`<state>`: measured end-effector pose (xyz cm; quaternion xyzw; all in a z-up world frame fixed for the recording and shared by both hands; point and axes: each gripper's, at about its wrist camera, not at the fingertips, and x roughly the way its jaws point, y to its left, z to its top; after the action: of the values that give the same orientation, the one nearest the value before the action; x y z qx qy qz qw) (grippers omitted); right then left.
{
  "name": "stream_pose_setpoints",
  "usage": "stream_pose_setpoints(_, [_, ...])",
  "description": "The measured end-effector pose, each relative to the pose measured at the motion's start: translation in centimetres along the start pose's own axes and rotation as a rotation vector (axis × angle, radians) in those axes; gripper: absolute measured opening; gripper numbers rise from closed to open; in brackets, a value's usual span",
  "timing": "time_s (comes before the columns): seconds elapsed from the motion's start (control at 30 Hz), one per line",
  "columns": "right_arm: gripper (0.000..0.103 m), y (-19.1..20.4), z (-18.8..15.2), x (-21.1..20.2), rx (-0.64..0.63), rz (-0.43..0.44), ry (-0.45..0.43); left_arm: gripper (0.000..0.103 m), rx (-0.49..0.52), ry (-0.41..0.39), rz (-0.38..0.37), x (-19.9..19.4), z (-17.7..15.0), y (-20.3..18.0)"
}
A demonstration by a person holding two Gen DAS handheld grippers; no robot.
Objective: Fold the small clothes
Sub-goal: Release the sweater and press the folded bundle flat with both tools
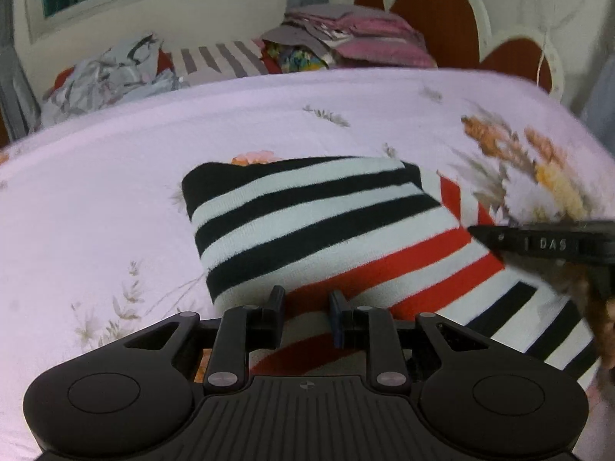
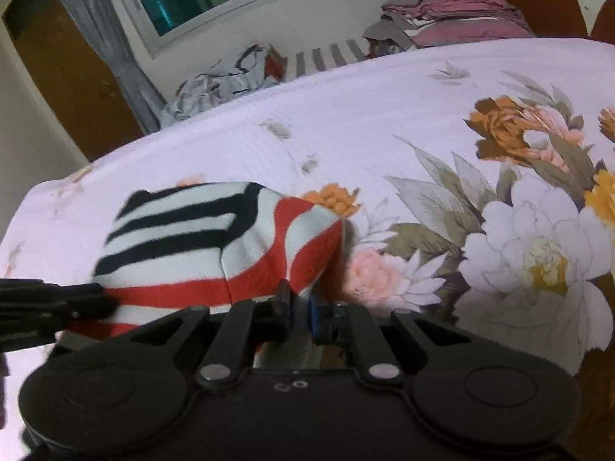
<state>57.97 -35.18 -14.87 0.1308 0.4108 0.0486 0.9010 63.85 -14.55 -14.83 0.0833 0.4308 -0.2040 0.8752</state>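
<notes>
striped garment [image 1: 319, 226]: a small knit piece in black, white and red bands, lying on the floral bedsheet [image 1: 115, 176] at the near middle of the bed; one part is already lapped over, so black bands sit at an angle across red ones.
left tongs [image 1: 306, 309]: narrowly parted with the near hem of red-and-white cloth between the tips; whether the pads truly bite it, i cannot tell.
right tongs [image 2: 299, 301]: nearly clenched at the garment's near right corner, with what looks like a pinch of fabric edge between the tips; from the left view this tool comes in at 3 o'clock.
step in hand: judged to be taking both near corners for the next fold.
doing it well: get a sure pinch on both layers at each corner, lift only enough to free the hem, and carry both hands together toward 12 o'clock so the edge stays straight.
watch for: the lump of cloth raised toward 11 o'clock in the right view; smooth it before laying the fold.
risk: a weak left grip would let one corner lag and skew the stripes.
clutter: a pile of folded clothes [image 1: 346, 34] far off at 12 o'clock, well apart.
</notes>
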Motion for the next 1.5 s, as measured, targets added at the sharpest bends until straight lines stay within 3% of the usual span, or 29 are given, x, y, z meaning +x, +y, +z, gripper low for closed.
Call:
stream_pose_setpoints(0.07, [0.009, 0.9, 0.0, 0.1, -0.059, -0.032, -0.003, 0.024, 0.066, -0.010, 0.039, -0.1, -0.2, -1.1])
stream_pose_setpoints(0.17, [0.013, 0.8, 0.3, 0.0, -0.052, -0.038, 0.007, 0.024, 0.085, -0.040, 0.055, -0.5, -0.6, -1.4])
stream_pose_setpoints(0.27, [0.047, 0.7, 0.6, -2.2, -0.016, -0.069, -0.030, 0.024, 0.060, -0.068, 0.081, -1.9, -0.7, -1.4])
stream_pose_setpoints(0.33, [0.043, 0.8, 0.4, -4.1, -0.018, -0.020, -0.060, 0.024, 0.078, -0.074, 0.108, -2.8, -1.2, -2.1])
stream_pose_setpoints(0.47, [0.020, 1.5, -0.7, -6.8, -0.059, 0.045, -0.082, 0.024, 0.110, -0.093, 0.151, -4.3, -2.0, -3.9])
stream_pose_setpoints(0.57, [0.014, 2.4, -1.5, -7.7, -0.120, 0.070, -0.062, 0.024, 0.103, -0.099, 0.165, -5.4, -2.8, -4.7])
stream_pose_setpoints(0.77, [0.014, 3.4, -3.8, -9.0, -0.233, 0.078, -0.030, 0.024, 0.055, -0.103, 0.174, -7.9, -5.3, -5.4])
stream_pose_setpoints(0.93, [0.014, 3.0, -5.1, -9.5, -0.226, 0.078, -0.016, 0.024, 0.001, -0.090, 0.176, -9.2, -8.0, -5.7])
stream_pose_setpoints(1.03, [0.013, 2.9, -6.0, -10.0, -0.232, 0.101, -0.011, 0.024, -0.018, -0.070, 0.189, -9.0, -9.5, -6.0])
stream_pose_setpoints(1.1, [0.008, 2.9, -7.0, -9.0, -0.263, 0.055, 0.026, 0.024, -0.039, -0.059, 0.191, -8.5, -10.0, -6.0])
stream_pose_setpoints(1.2, [0.008, 2.2, -7.8, -8.2, -0.274, 0.033, -0.004, 0.024, -0.057, -0.059, 0.192, -8.0, -10.7, -6.1])
stream_pose_setpoints(1.33, [0.009, 1.6, -7.5, -8.3, -0.240, 0.055, 0.014, 0.024, -0.051, -0.054, 0.206, -7.9, -10.9, -6.5])
stream_pose_setpoints(1.5, [0.018, 0.5, -8.2, -8.4, -0.190, 0.128, 0.108, 0.024, -0.050, -0.040, 0.216, -8.5, -11.1, -6.7])
